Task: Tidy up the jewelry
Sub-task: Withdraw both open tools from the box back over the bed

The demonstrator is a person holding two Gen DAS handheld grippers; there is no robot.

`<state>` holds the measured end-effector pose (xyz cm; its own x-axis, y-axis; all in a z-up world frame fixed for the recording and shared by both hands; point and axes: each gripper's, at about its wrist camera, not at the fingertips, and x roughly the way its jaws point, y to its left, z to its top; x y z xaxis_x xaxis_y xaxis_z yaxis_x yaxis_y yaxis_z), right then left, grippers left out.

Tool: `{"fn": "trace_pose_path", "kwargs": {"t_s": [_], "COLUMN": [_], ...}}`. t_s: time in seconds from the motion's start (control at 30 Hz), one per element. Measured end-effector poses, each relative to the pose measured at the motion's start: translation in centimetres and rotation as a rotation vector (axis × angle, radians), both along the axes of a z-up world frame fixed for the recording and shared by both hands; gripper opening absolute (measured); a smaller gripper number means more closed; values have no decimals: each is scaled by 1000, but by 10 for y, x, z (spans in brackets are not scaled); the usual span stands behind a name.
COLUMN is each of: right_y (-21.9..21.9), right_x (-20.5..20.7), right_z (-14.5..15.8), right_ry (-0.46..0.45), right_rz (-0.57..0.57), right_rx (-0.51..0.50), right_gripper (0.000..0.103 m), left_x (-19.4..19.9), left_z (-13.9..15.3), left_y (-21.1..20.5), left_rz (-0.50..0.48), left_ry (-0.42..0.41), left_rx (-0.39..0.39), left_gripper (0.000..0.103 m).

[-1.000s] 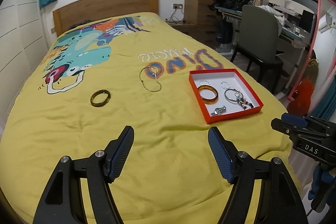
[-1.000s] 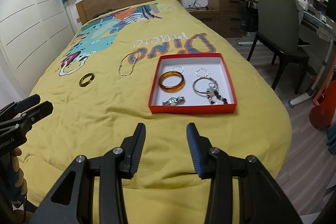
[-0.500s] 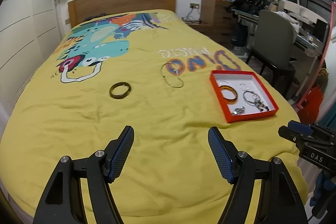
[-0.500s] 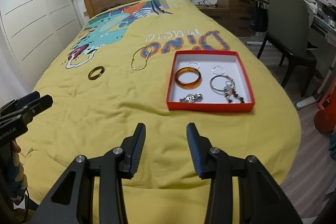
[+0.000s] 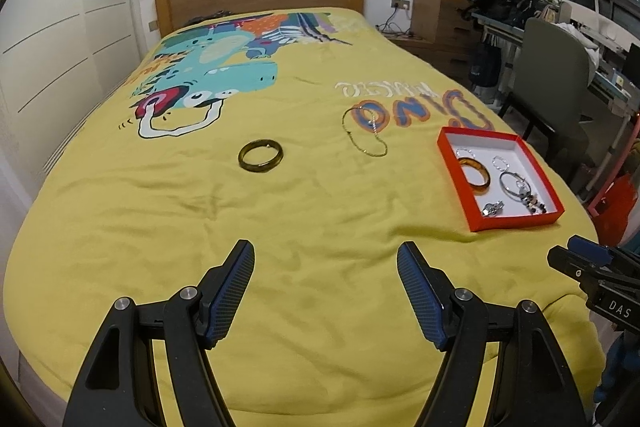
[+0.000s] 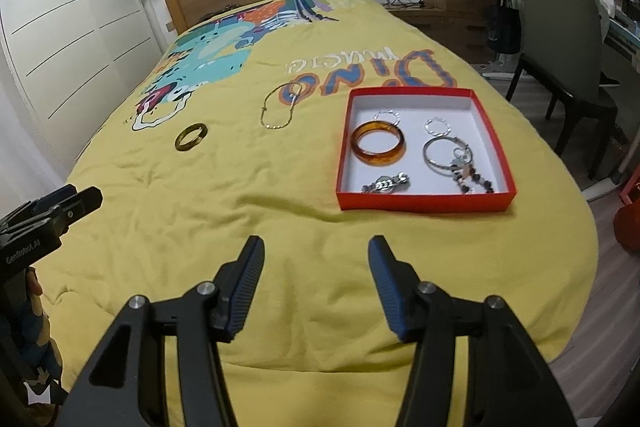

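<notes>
Left claw (image 5: 325,291) jaws apart, empty, over the yellow bed (image 5: 160,227). Right claw (image 6: 316,287) opening, nothing between its jaws. Dark bangle (image 5: 261,156) and gold chain (image 5: 366,135) lie loose, well apart from the red box (image 5: 516,221). Advice: straddle the bangle's rim and pinch one side. Only the right view shows the amber bangle (image 6: 377,143) in the box whole.

My bed, with the jewelry on its yellow cover
The bed (image 6: 240,227) in front of me wears a yellow dinosaur-print cover; on it lie a dark olive bangle (image 6: 191,136), a thin gold chain (image 6: 278,107) near the "Dino" lettering, and an open red box (image 6: 424,201) to their right, all well apart
</notes>
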<state>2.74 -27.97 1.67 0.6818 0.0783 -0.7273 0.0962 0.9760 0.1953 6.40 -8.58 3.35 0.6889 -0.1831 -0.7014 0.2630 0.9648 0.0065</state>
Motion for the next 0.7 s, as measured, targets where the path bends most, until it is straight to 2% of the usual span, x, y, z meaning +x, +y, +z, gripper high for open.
{"fn": "trace_pose_path", "kwargs": {"t_s": [0.5, 0.7], "right_y": [9, 14], "right_x": [10, 18], "right_z": [-17, -22], "right_ry": [-33, -23], "right_rz": [71, 101], "right_rx": [42, 35], "right_gripper": [53, 53], "left_x": [9, 19], "left_z": [-7, -15], "left_y": [3, 4], "left_rz": [33, 39], "left_ry": [9, 45], "left_rx": [58, 86], "left_gripper": [73, 74]}}
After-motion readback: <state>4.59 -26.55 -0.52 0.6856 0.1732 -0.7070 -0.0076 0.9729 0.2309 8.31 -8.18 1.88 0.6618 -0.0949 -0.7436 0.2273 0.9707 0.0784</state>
